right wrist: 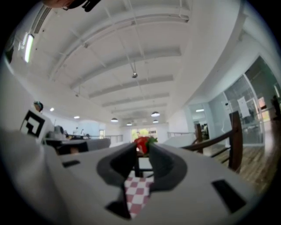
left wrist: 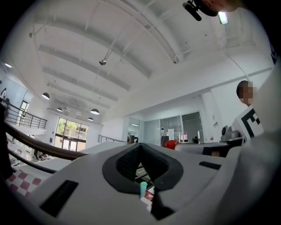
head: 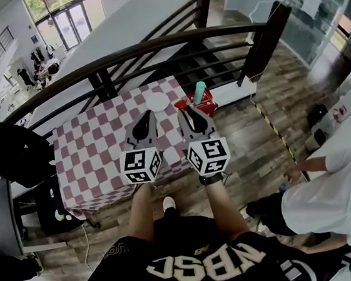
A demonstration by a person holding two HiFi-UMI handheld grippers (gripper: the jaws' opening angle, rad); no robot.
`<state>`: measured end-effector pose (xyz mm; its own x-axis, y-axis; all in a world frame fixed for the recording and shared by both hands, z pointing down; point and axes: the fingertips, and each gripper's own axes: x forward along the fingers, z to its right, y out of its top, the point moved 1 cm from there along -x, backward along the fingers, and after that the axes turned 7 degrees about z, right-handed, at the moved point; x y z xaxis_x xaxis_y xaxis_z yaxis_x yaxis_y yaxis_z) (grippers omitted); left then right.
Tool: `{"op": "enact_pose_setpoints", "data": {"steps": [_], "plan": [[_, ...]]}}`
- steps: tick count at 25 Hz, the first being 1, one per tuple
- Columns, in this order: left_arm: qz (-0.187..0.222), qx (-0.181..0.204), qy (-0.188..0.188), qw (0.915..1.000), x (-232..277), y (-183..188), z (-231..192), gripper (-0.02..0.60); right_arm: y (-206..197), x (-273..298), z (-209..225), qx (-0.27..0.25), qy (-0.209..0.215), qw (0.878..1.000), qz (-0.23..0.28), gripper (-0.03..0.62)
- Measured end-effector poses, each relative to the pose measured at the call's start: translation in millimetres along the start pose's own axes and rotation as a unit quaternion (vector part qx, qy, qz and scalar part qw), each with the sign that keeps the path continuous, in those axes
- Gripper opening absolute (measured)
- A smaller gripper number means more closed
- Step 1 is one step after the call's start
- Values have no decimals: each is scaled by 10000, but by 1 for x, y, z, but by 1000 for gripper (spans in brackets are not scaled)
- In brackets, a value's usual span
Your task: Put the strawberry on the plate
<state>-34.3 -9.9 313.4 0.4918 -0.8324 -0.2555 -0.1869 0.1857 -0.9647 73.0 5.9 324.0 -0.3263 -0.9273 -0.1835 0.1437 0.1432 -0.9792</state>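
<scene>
The strawberry [right wrist: 141, 144] sits pinched at the jaw tips of the right hand-held gripper [head: 182, 108], raised over the checkered counter [head: 95, 152] just beside the white plate [head: 157, 101]. This looks like the carry step, and the next move probably calls for shifting left over the plate, lowering and letting go. The left hand-held gripper [head: 150, 113] hangs closed and empty.

- Left gripper [head: 149, 116]: forearm stretched forward, jaws aimed toward 1 o'clock, tips closed together, nothing gripped.
- Right gripper [head: 184, 109]: just beside the left, aimed toward 11 o'clock, jaw tips clamped on the strawberry [right wrist: 141, 144].
</scene>
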Motion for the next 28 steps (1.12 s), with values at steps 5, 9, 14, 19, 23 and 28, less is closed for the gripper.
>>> {"op": "enact_pose_setpoints", "data": {"steps": [5,9,14,19,23,28], "plan": [[-158,134,25,9998,40,-17,-68,15,-25,77,2,13,-130,9999,-97,89],[-408,115,57,9991,58,-39,-104,15,-45,114,1,-87,-162,9996,-231,89],[-759,-24,-92,9971,73,-78,-118,15,-76,134,16,-200,-290,9974,-629,89],[-988,-87,-185,9949,91,-108,-129,15,-104,156,42,-117,-436,9951,-879,89],[-1294,-198,-118,9913,103,-145,-141,15,-140,175,63,-29,-448,9916,-1212,89],[-1821,-328,26,9827,119,-200,-156,15,-188,196,87,200,-418,9845,-1694,89]]}}
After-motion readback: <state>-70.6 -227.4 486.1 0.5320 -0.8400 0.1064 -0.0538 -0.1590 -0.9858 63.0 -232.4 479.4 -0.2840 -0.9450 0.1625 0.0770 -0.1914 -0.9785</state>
